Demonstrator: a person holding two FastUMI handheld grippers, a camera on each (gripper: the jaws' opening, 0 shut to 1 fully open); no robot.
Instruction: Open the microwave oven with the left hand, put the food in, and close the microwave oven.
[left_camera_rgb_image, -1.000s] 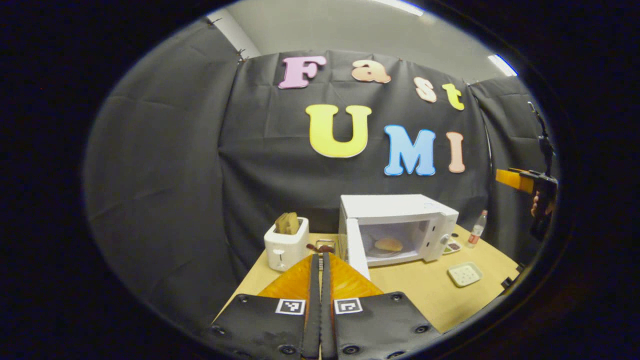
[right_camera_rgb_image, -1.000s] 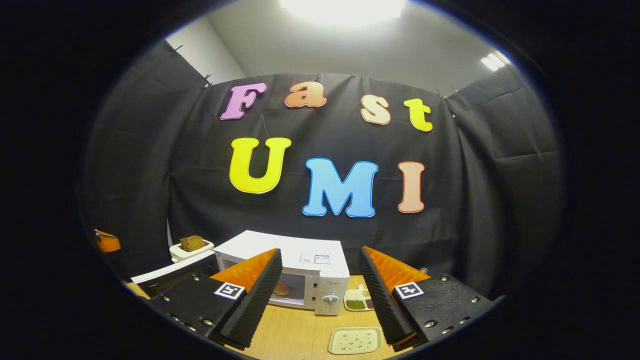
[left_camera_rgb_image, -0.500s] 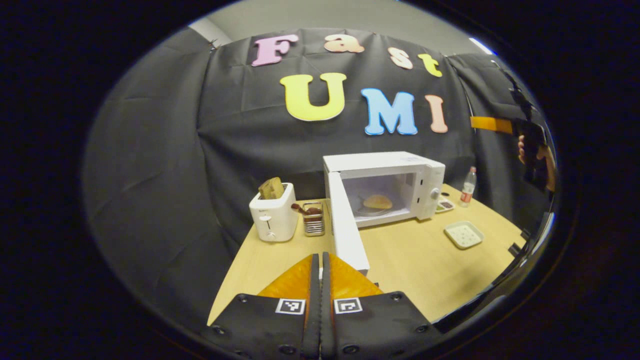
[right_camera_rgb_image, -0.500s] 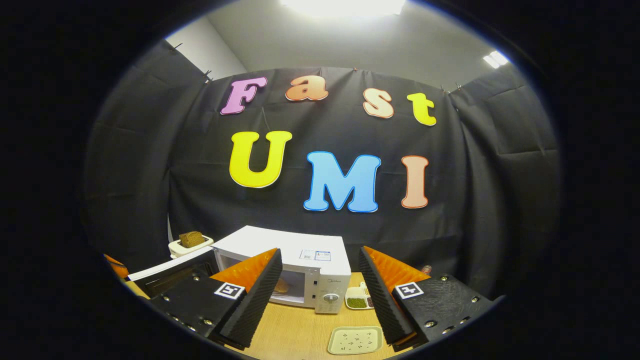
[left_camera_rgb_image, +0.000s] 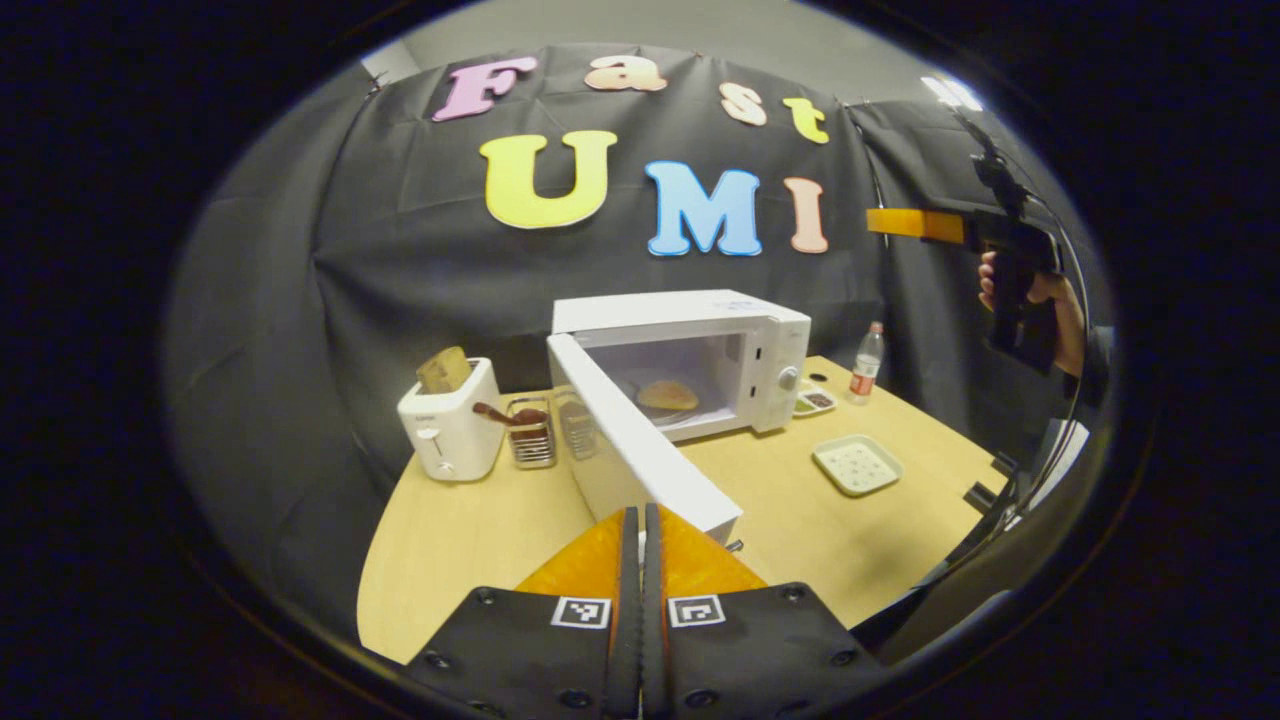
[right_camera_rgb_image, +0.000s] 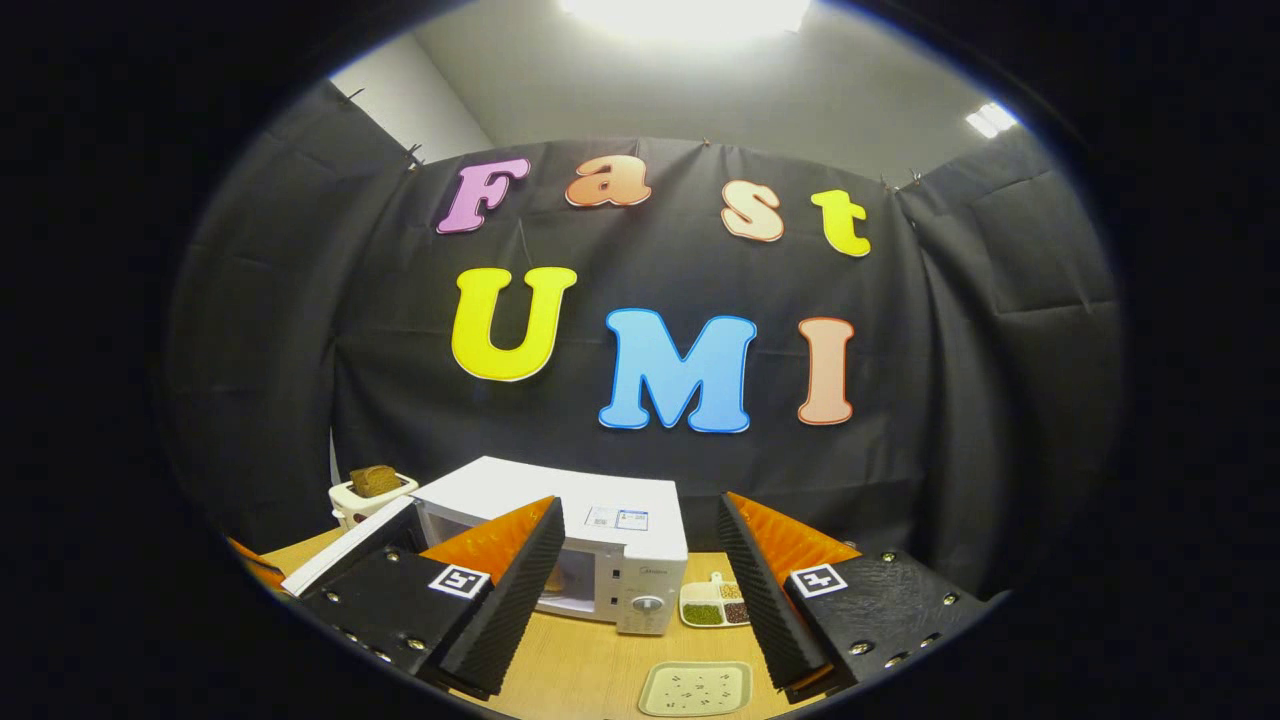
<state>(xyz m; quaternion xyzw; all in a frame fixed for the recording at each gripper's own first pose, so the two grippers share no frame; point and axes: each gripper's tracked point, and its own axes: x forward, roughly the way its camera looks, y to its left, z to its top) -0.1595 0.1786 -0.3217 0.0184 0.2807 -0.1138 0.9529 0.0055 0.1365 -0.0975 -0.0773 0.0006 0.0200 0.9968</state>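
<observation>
While your left tool (left_camera_rgb_image: 640, 560) sits low at the near edge of the worktop (left_camera_rgb_image: 470, 540), its two fingers are pressed flat together with nothing between them. Just past their tips is the free edge of the microwave's door (left_camera_rgb_image: 640, 440), which stands swung wide open toward you; whether the tips touch it you cannot tell. Behind the door, the microwave (left_camera_rgb_image: 700, 330) has its cavity open, and the food (left_camera_rgb_image: 668, 394), a flat round bun, lies inside on a plate. Left of the door are two small wire racks (left_camera_rgb_image: 532, 430), and beyond them a toaster (left_camera_rgb_image: 448, 432) with a slice (left_camera_rgb_image: 444, 368) standing up out of it. Right of the microwave a small tray (left_camera_rgb_image: 857, 464) lies on the worktop, with a sectioned dish (left_camera_rgb_image: 814, 401) and a bottle (left_camera_rgb_image: 866, 362) farther back by the wall.

Your right tool (right_camera_rgb_image: 640, 580) is held up high, well apart from the worktop; in the left gripper view it shows at the far right, gripped in your hand (left_camera_rgb_image: 1030, 300). Its fingers are spread wide and hold nothing. In the right gripper view, the tray (right_camera_rgb_image: 696, 688) lies nearest, below the gap between the fingers. Past it stand the microwave (right_camera_rgb_image: 590, 530) with its door (right_camera_rgb_image: 345, 548) swung out to the left, the dish (right_camera_rgb_image: 712, 606) just beside its dial side, and the toaster (right_camera_rgb_image: 372, 492) at the back left.
</observation>
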